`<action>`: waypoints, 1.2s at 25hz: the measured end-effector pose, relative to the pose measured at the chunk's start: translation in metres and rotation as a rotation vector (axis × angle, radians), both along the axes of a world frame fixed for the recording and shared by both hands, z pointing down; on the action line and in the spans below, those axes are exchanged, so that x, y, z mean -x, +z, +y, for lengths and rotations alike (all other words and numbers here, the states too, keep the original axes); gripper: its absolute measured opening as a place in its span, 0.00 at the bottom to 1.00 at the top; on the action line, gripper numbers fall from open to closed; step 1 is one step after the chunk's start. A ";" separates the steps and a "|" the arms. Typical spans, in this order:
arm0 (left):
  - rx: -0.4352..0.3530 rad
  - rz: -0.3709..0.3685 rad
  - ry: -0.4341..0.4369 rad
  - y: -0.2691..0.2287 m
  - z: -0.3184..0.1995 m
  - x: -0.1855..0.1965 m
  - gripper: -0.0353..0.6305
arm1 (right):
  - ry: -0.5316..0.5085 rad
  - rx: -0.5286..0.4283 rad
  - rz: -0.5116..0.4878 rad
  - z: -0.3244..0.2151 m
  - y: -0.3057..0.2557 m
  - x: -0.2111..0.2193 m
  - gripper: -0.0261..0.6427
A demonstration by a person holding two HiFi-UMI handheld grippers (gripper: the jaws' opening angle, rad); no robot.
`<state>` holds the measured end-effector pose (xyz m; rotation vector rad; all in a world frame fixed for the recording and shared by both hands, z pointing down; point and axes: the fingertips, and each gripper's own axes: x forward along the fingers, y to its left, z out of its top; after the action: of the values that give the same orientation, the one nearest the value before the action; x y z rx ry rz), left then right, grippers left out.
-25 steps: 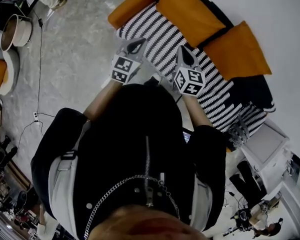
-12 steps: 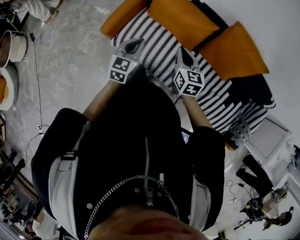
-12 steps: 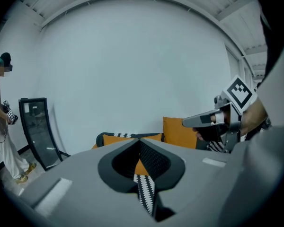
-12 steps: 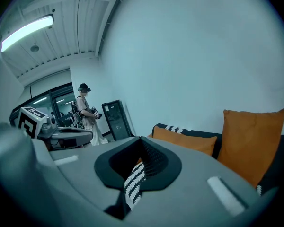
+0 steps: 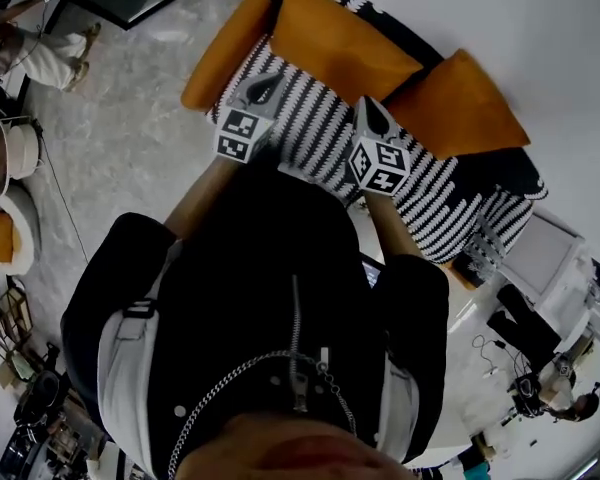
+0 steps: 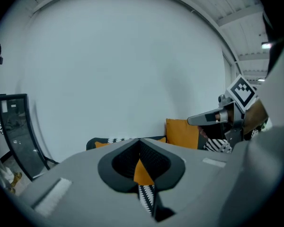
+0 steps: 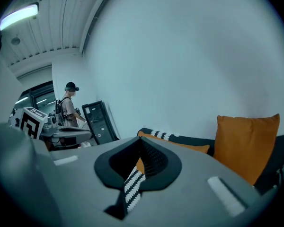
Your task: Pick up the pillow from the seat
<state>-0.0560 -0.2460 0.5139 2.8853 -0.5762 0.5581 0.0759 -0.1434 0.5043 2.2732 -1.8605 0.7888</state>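
A sofa with a black-and-white striped seat [image 5: 320,133] stands in front of me. Two orange pillows lean on its back, one at the left [image 5: 335,43] and one at the right [image 5: 470,108]. An orange bolster [image 5: 225,53] lies along the left end. My left gripper [image 5: 263,90] hovers over the seat's front left, shut and empty. My right gripper [image 5: 378,118] hovers beside it over the seat's middle, also shut with nothing in it. In the left gripper view the closed jaws [image 6: 141,148] point at the sofa back, with an orange pillow [image 6: 182,132] beyond. The right gripper view shows an orange pillow [image 7: 246,143].
Grey stone floor [image 5: 120,138] lies left of the sofa. A round pale basket [image 5: 10,153] stands at the far left, a white cabinet [image 5: 540,258] right of the sofa. A black panel [image 7: 99,122] and a standing person [image 7: 71,105] are off to the left.
Both grippers stay shut, side by side over the front of the striped seat. The view has swung, so the sofa sits further left in the picture and more of its left end shows.
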 end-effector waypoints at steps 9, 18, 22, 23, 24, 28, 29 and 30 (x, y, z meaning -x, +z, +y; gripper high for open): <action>0.018 -0.020 0.129 0.009 -0.098 -0.031 0.07 | 0.195 0.001 -0.001 -0.068 -0.009 -0.038 0.04; 0.006 -0.057 0.231 0.026 -0.162 -0.067 0.07 | 0.375 0.039 -0.020 -0.076 0.006 -0.089 0.04; 0.016 -0.067 0.235 0.037 -0.169 -0.082 0.07 | 0.393 0.057 -0.023 -0.068 0.021 -0.111 0.04; 0.015 -0.073 0.234 0.040 -0.174 -0.087 0.07 | 0.402 0.057 -0.025 -0.069 0.023 -0.118 0.04; 0.015 -0.080 0.230 0.042 -0.178 -0.091 0.07 | 0.410 0.059 -0.027 -0.069 0.025 -0.124 0.04; 0.015 -0.112 0.198 0.059 -0.200 -0.108 0.07 | 0.441 0.084 -0.041 -0.067 0.041 -0.153 0.04; -0.005 -0.126 0.199 0.063 -0.205 -0.114 0.07 | 0.451 0.093 -0.049 -0.066 0.049 -0.161 0.04; -0.033 -0.147 0.205 0.067 -0.209 -0.118 0.07 | 0.461 0.103 -0.060 -0.065 0.058 -0.169 0.04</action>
<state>0.0624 -0.4554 0.5812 2.9721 -0.3107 0.8019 0.2451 -0.2085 0.5623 2.6693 -1.2843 0.9883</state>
